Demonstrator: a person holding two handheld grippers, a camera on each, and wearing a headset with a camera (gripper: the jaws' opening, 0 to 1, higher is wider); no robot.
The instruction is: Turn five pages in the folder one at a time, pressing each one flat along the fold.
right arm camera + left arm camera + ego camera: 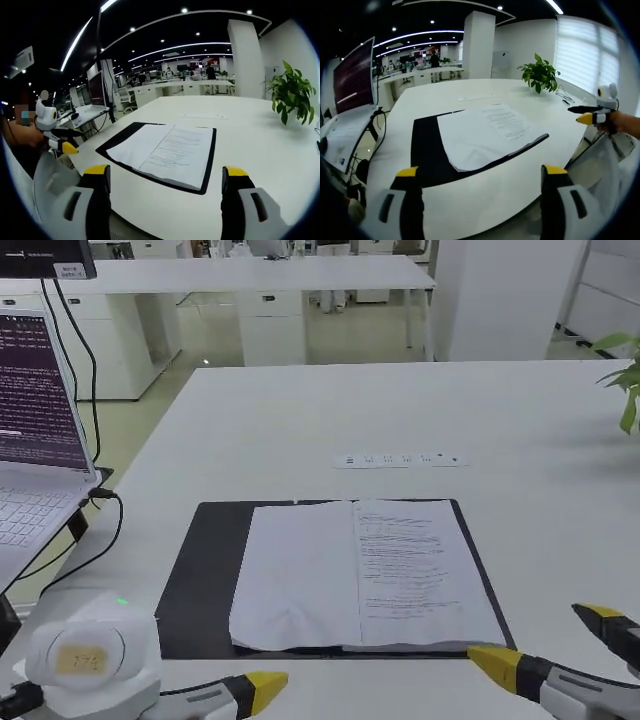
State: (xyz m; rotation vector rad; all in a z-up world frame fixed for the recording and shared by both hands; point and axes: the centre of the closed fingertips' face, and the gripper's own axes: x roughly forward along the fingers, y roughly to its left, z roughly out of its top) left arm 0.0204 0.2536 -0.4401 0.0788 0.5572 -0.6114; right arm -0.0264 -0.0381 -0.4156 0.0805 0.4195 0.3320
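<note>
White counter [300,410] carrying the black folder [200,580], which lies open and flat with its fold running away from the person, presumably so that sheets swing across from right to left. A laptop [30,420] stands well apart to the left of the folder, clear of the arc a turning sheet would sweep. Inside the folder, a blank sheet [295,575] lies left of the fold, slightly rumpled near its lower edge and so likely in need of pressing; a printed page [410,560] lies right of the fold, face up, and appears to be the one to lift next. The left gripper [480,171] hovers just off the folder's near left corner, and the right gripper [165,171] just off its near right corner. Both sets of jaws are spread wide and grasp nothing, a stance that suits one gripper taking the page's free edge while the other smooths along the fold. A slim socket strip [400,460] lies beyond the folder's far edge.
</note>
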